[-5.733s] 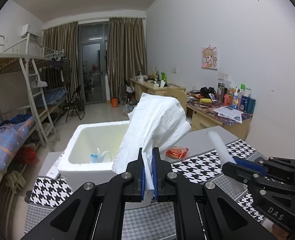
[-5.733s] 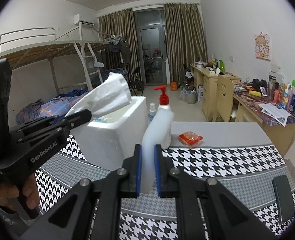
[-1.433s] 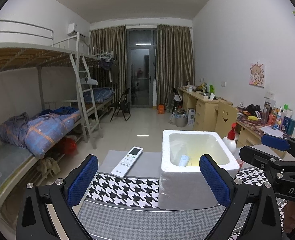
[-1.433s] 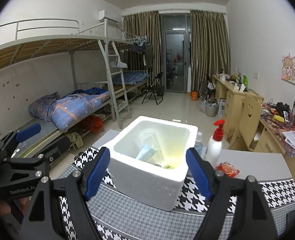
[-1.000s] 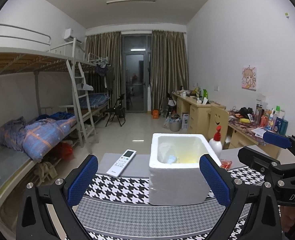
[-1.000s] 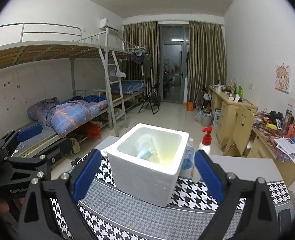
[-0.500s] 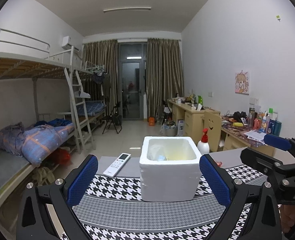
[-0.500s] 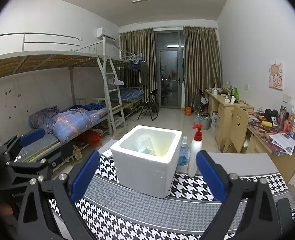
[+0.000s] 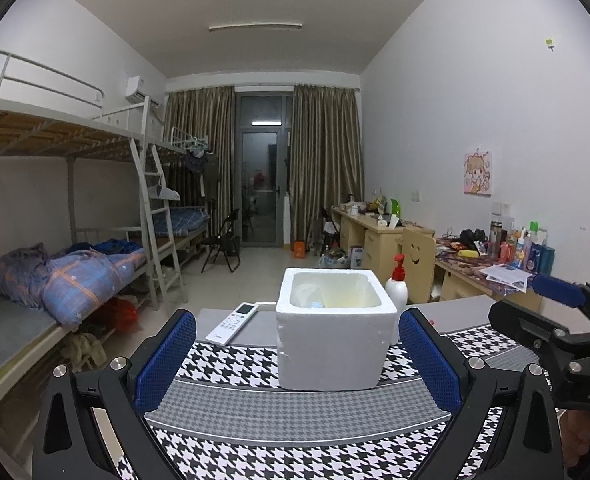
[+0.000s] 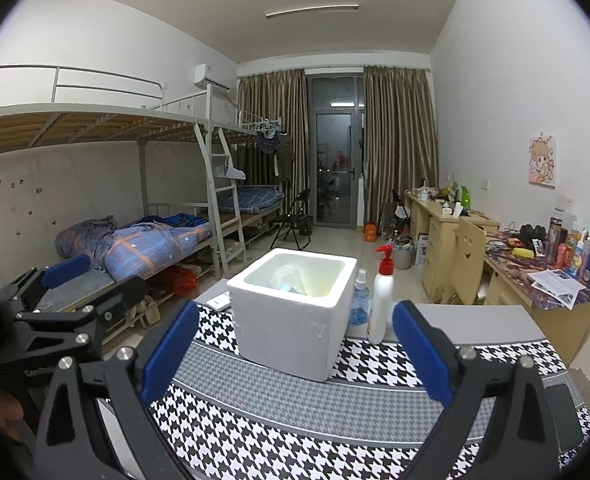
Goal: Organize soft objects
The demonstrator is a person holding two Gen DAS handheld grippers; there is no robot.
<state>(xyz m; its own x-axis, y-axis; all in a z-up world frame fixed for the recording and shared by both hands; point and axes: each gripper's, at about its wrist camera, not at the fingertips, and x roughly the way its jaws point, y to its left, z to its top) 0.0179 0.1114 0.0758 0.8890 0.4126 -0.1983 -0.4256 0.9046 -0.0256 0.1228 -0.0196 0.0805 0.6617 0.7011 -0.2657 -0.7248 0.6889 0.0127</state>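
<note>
A white foam box [image 9: 335,344] stands on the houndstooth table mat [image 9: 295,420], also in the right wrist view [image 10: 295,320]. Pale soft items with a bit of blue [image 10: 291,280] lie inside it, mostly hidden by its walls. My left gripper [image 9: 297,356] is wide open and empty, held back from the box. My right gripper [image 10: 295,356] is wide open and empty, also back from the box. Each gripper shows at the edge of the other's view.
A white remote [image 9: 233,322] lies left of the box. A red-pump white bottle [image 10: 381,304] and a small blue spray bottle [image 10: 359,300] stand right of it. Bunk beds [image 10: 135,248] are on the left, cluttered desks [image 10: 535,264] on the right.
Both grippers, earlier shut on white soft items above the box, are now open and empty. Both have pulled back and up from the box, which looks smaller.
</note>
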